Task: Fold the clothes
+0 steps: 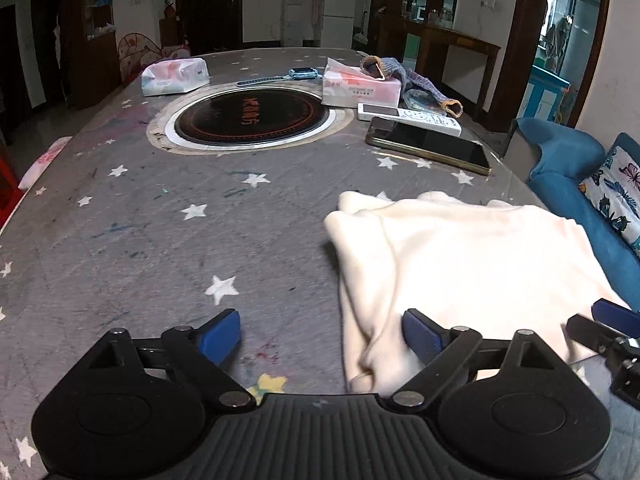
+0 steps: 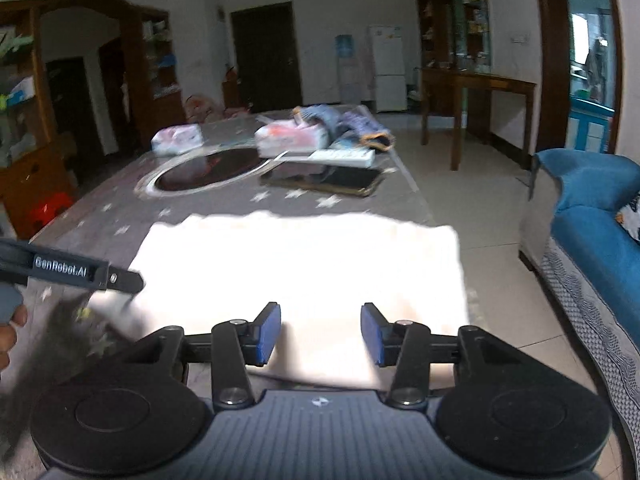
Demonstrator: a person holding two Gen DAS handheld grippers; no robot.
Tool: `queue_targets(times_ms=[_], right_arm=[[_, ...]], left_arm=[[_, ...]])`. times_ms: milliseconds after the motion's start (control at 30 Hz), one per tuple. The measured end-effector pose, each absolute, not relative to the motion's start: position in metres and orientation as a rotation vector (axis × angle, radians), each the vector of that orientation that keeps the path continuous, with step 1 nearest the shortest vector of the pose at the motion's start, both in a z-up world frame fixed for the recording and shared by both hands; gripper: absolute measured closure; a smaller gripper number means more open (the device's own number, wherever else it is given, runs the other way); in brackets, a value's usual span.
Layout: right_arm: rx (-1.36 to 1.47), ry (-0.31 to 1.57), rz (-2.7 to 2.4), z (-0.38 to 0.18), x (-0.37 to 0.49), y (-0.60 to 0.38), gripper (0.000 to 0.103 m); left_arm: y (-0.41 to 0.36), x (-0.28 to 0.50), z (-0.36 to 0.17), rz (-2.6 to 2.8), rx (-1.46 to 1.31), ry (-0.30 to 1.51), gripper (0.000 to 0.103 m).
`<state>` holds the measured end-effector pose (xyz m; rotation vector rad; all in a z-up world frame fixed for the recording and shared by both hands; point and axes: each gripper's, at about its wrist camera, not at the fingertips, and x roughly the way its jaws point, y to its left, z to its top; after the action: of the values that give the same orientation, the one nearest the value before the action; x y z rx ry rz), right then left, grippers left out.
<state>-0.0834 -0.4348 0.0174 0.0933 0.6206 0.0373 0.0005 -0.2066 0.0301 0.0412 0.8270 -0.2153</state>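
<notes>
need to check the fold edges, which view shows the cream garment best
The left wrist view: the cream garment is sharp there, with folds and its left edge readable. The right wrist view shows it whole, but blown out white and blurred.

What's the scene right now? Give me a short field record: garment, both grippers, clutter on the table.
garment: cream garment, folded, lying at the near right edge of the table
left gripper: open, wide, one pad over the cloth's left edge, not gripping
right gripper: open, above the cloth, nothing pinched
clutter: phone, remote, two tissue packs, smartwatch
cooktop: round, black, set into table
</notes>
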Motion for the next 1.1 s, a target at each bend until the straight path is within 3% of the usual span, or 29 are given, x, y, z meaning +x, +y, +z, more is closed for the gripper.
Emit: queue_targets(times_ms=[233,267,300,600,1100], right_arm=[[0.072,0.632,0.018,0.015,-0.091,-0.423,0.046],[0.074,0.631,0.013,0.016,-0.093,-0.423,0.040],[0.081,0.633,0.008,0.015,-0.095,-0.424,0.033],[0.136,0.650,-0.022,0.011,-0.109,-0.421,0.018],[0.161,0.657,-0.103,0.006,-0.143,-0.405,0.006]], left_arm=[[-0.209,-0.011,0.030,-0.209,0.114,0.802,0.001],[-0.209,-0.014,0.031,-0.210,0.125,0.794,0.000],[-0.209,-0.016,0.031,-0.211,0.132,0.793,0.000],[-0.200,-0.034,0.031,-0.215,0.142,0.805,0.000],[-0.186,-0.063,0.027,-0.251,0.145,0.817,0.000]])
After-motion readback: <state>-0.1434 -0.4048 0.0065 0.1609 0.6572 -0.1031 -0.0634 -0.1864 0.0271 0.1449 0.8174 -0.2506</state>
